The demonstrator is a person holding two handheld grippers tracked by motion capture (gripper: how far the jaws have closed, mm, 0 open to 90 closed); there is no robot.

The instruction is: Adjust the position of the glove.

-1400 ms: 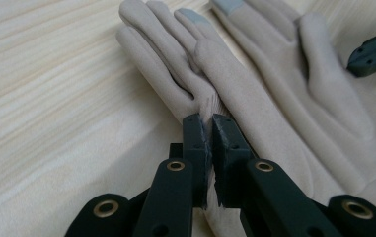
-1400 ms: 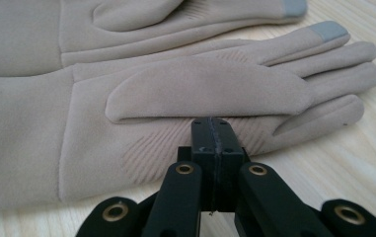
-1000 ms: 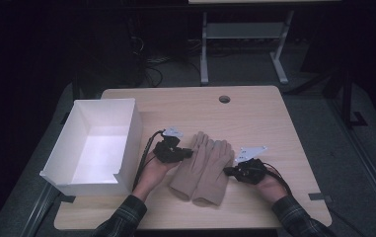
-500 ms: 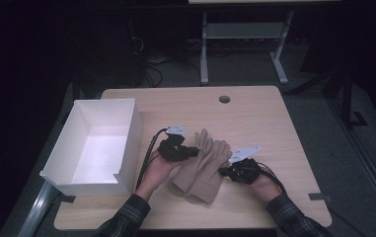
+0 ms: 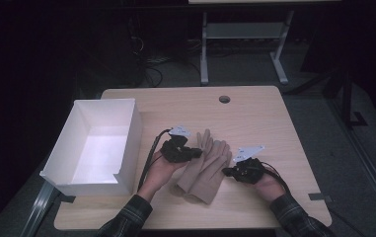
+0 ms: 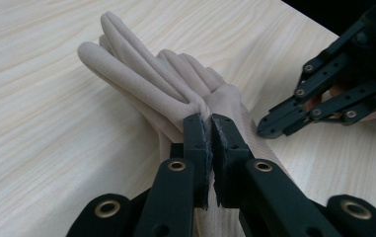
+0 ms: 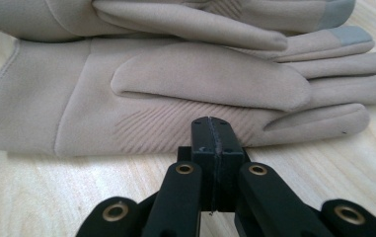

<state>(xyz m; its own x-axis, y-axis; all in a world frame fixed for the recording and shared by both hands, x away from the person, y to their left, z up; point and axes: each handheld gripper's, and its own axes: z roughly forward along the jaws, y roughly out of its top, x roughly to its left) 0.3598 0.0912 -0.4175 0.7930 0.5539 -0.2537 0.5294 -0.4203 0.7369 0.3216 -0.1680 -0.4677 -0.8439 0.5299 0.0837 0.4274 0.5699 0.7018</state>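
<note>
Two beige gloves [image 5: 206, 165] lie stacked on the wooden table [image 5: 259, 123], fingers pointing away from the person. My left gripper [image 5: 193, 154] lies over their left side; in the left gripper view [image 6: 210, 121] its jaws are pressed together on a fold of the top glove [image 6: 175, 84] near the finger bases. My right gripper [image 5: 227, 171] is at the gloves' right edge. In the right gripper view [image 7: 211, 123] its jaws are fully shut with nothing between them, their tips against the lower glove's [image 7: 175, 84] palm edge. The right gripper [image 6: 269, 129] also appears in the left gripper view.
A white open box [image 5: 126, 143] stands on the table's left side, a hand's width from the left gripper. A round cable hole [image 5: 224, 99] sits near the far edge. Table legs and cables stand in the dark beyond.
Both grippers have closed in on the gloves from either side; the right one slid left to the glove's edge. The gloves have bunched slightly narrower.
</note>
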